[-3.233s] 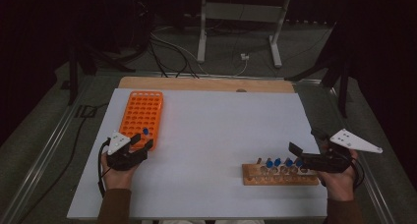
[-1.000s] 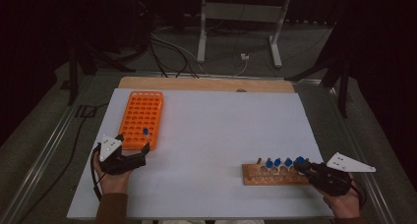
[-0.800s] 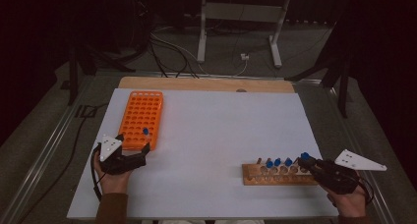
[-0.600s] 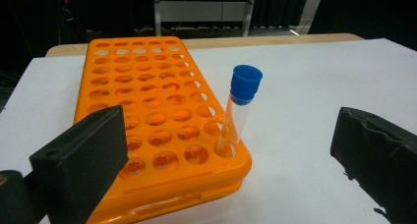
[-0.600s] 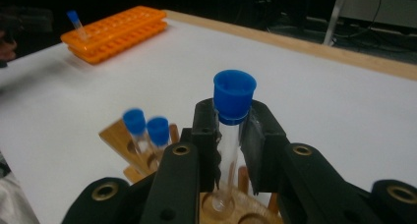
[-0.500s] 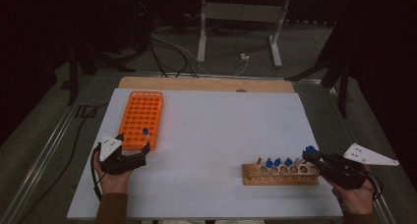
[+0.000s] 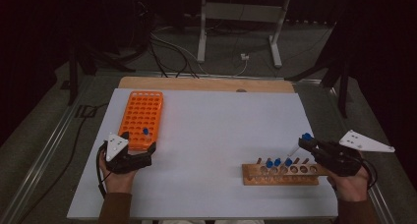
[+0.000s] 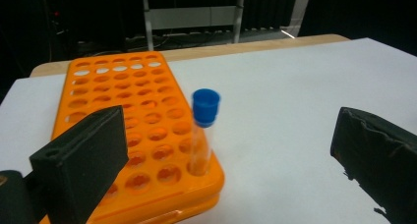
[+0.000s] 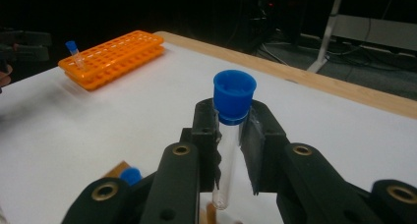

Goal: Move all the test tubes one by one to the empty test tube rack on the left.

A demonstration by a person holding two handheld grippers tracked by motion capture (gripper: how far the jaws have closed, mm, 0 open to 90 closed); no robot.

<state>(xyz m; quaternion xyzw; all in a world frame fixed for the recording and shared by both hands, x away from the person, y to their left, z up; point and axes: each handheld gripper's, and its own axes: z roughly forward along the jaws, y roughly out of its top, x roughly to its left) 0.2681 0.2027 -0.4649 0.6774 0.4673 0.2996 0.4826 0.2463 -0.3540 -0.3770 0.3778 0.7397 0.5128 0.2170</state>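
Note:
My right gripper (image 7: pixel 309 143) (image 9: pixel 231 135) is shut on a clear test tube with a blue cap (image 9: pixel 234 100) (image 7: pixel 306 136), held tilted above the right end of the wooden rack (image 7: pixel 280 175). That rack holds three blue-capped tubes (image 7: pixel 278 162). At the left lies an orange rack (image 7: pixel 141 119) (image 8: pixel 123 130) with one blue-capped tube (image 8: pixel 203 130) (image 7: pixel 145 131) standing near its front right corner. My left gripper (image 7: pixel 140 153) (image 8: pixel 231 145) rests open at that rack's near end, its jaws either side of the tube and apart from it.
A white sheet (image 7: pixel 216 135) covers the table, with a wooden edge (image 7: pixel 206 84) at the far side. Cables and a metal stand (image 7: pixel 236 17) lie on the floor beyond. The orange rack (image 9: pixel 110 57) also shows far off in the right gripper view.
My right gripper closed on a tube at the wooden rack's right end and lifted it up and to the right, clear of the rack. The left gripper shifted slightly toward me, then stayed still.

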